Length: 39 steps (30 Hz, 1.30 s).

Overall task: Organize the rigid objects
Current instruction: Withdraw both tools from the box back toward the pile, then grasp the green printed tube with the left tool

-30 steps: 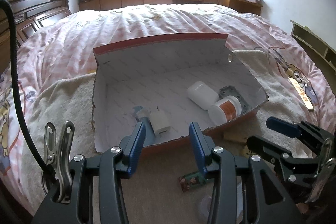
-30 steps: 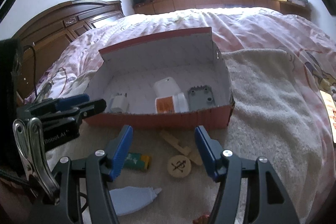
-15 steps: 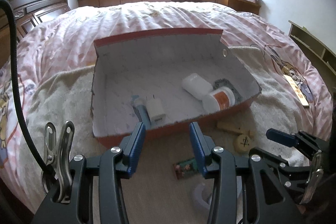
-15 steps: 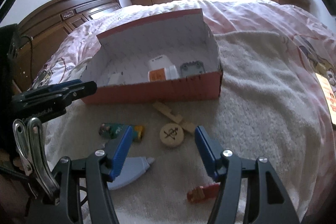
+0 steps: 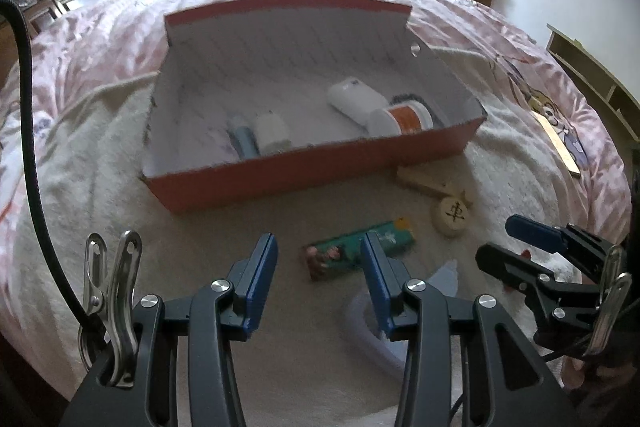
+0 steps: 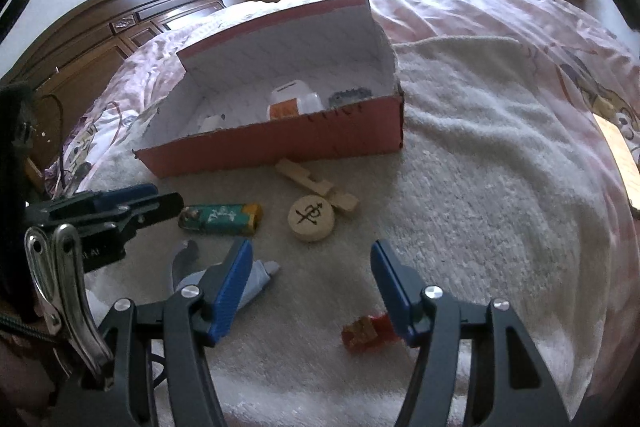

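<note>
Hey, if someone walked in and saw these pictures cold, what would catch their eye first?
Probably the open red cardboard box with a white lining on the cream towel, already holding a white bottle with an orange label and other small items. In front of it lie a green rectangular lighter and a round wooden chess piece with a black character. Both blue-padded grippers, left and right, hang open and empty above the towel.
</note>
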### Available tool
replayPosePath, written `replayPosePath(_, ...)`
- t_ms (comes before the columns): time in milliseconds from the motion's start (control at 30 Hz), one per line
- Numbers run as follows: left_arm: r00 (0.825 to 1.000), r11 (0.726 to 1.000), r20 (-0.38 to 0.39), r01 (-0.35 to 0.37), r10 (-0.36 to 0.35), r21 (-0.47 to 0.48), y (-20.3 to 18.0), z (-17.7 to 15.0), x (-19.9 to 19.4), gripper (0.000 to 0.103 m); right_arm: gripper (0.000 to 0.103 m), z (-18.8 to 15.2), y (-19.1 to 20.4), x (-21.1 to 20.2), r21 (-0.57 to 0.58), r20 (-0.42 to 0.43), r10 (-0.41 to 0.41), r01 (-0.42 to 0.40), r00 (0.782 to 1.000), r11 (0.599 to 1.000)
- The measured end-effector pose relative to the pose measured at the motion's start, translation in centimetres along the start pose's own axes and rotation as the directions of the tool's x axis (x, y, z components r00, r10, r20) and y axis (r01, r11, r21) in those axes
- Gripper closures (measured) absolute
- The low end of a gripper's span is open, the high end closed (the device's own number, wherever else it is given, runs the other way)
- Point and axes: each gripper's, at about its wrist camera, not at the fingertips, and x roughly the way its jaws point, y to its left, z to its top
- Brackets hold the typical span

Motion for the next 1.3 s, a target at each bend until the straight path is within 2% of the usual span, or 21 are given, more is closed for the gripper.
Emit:
replayPosePath(133,0.999,1.000,-0.041,0.031,-0.031,-0.003,-1.0,-0.1,1.1,0.059,0.038,-0.2,-0.2,0.0,0.002,0.001,0.000,0.000,1.000,1.000)
replayPosePath(233,0.997,1.000,-0.069,0.025,-0.026,-0.015,-1.6,-0.2,2.1,0.057,0.038,-0.3,-0.6,0.0,0.008,0.003,0.002,-0.002,1.000,1.000)
replayPosePath(333,0.999,1.000,-0.048,0.008,-0.009,-0.023,-2.0,-0.1,2.2,0.036,0.038,-0.4,-0.9,0.0,0.015,0.004,0.004,-0.004,1.000,1.000)
replayPosePath(400,0.999,0.999,-0.049,0.014,-0.016,-0.030,-2.3,0.0,2.3,0.032,0.038,-0.5,-1.1,0.0,0.019,0.004,0.005,-0.005,1.000,1.000)
replayPosePath(600,0.999,1.000,-0.037,-0.011,0.011,0.008,-3.7,0.0,2.8,0.025,0.038,-0.7,-1.9,0.2,0.038,0.005,0.017,-0.017,1.000,0.999)
replayPosePath(800,0.993,0.992,-0.011,-0.115,0.116,0.045,-4.4,-0.1,3.6,0.025,0.038,-0.8,-2.2,0.2,0.046,0.012,0.027,-0.028,1.000,0.999)
replayPosePath(1100,0.992,0.992,-0.009,-0.127,0.127,0.007,-4.1,-0.1,3.0,0.024,0.038,-0.9,-2.4,0.5,0.054,0.005,0.036,-0.036,0.999,0.998)
replayPosePath(1133,0.988,0.989,-0.020,-0.151,0.151,0.007,-4.0,-0.1,3.3,0.020,0.038,-0.9,-2.4,0.5,0.055,0.005,0.037,-0.037,0.999,0.998)
replayPosePath(1200,0.989,0.990,-0.041,-0.144,0.144,-0.007,-3.7,-0.2,4.0,0.010,0.038,-1.0,-2.4,0.5,0.056,0.003,0.036,-0.036,0.999,0.998)
replayPosePath(1267,0.990,0.991,-0.088,-0.118,0.113,-0.055,-3.0,-0.4,4.9,0.008,0.038,-1.0,-2.6,0.6,0.059,0.002,0.032,-0.032,0.999,0.998)
replayPosePath(1300,0.990,0.991,-0.072,-0.123,0.119,-0.053,-2.9,-0.4,4.9,0.008,0.038,-1.0,-2.6,0.7,0.065,0.000,0.036,-0.036,0.999,0.997)
